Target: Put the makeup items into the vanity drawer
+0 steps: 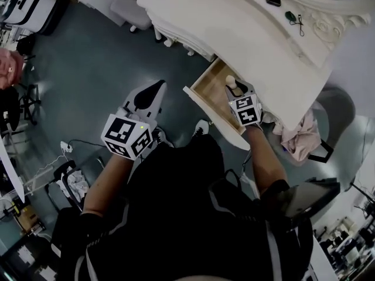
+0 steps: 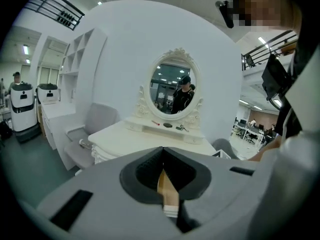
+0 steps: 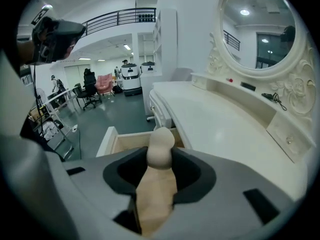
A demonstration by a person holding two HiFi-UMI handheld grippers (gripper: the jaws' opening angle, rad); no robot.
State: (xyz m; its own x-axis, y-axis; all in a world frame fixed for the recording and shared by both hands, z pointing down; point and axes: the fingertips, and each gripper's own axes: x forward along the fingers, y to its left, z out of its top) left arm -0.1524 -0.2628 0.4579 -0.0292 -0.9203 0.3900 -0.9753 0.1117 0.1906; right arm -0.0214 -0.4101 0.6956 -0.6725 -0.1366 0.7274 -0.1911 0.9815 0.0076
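A grey-green floor [image 1: 76,63] spreads to the left of the cream worktop [image 1: 234,34], and a grey padded chair [image 1: 130,7] stands at the worktop's far end. Behind rises a plain white wall [image 2: 120,54], with an oval mirror [image 2: 173,86] in a carved frame against it. To the left of that is tall white shelving [image 2: 75,59]. Farther off the hall opens out — a railed balcony [image 3: 120,18], bright ceiling strips [image 3: 127,47], black office chairs [image 3: 90,91] and two white machines [image 3: 131,76].
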